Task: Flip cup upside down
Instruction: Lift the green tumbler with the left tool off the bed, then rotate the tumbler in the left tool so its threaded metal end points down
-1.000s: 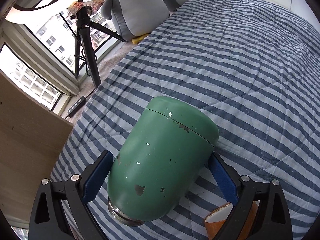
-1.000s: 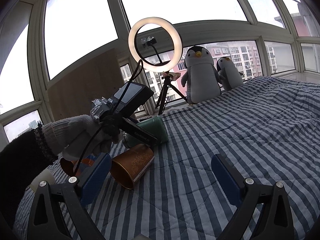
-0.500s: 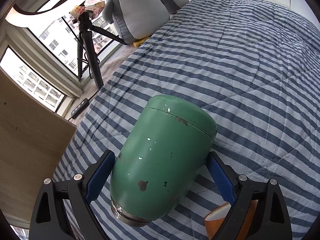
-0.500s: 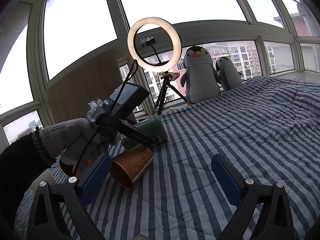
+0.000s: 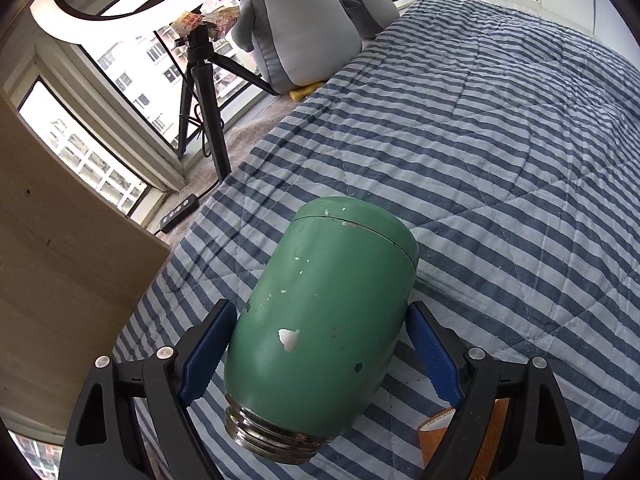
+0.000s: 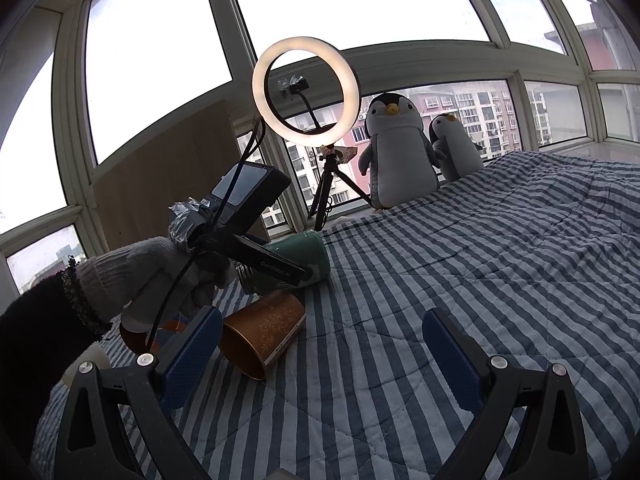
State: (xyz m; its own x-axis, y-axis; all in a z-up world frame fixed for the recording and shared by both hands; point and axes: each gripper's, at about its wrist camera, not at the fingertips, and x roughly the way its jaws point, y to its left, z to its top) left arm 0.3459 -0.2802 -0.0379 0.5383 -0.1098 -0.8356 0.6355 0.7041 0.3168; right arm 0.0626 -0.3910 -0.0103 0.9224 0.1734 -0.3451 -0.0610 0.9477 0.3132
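Left gripper (image 5: 316, 354) has tilted the clamped green cup (image 5: 320, 320) further, threaded mouth nearer; flip progressing; right gripper (image 6: 320, 356) wide open, empty.

A: The cup (image 5: 324, 320) is matte green, its paint chipped in pale flecks, with a bare silver threaded neck.

B: And the bedspread (image 5: 500, 152) under it is striped dark blue and pale grey-blue, with quilted diamond stitching.

A: The left claw (image 5: 318, 350) has blue pads (image 5: 206, 354) on black arms; the right claw (image 6: 320, 356) has the same colours.

B: A second cup (image 6: 264, 334) is copper-brown with a lighter ornamental pattern.

A: The penguin toys (image 6: 396, 152) are grey and white with dark heads and yellow beaks. The ring light (image 6: 306, 92) glows warm white on a black tripod (image 5: 200, 92).

B: The glove (image 6: 132, 268) is light grey, the sleeve (image 6: 36, 320) black.
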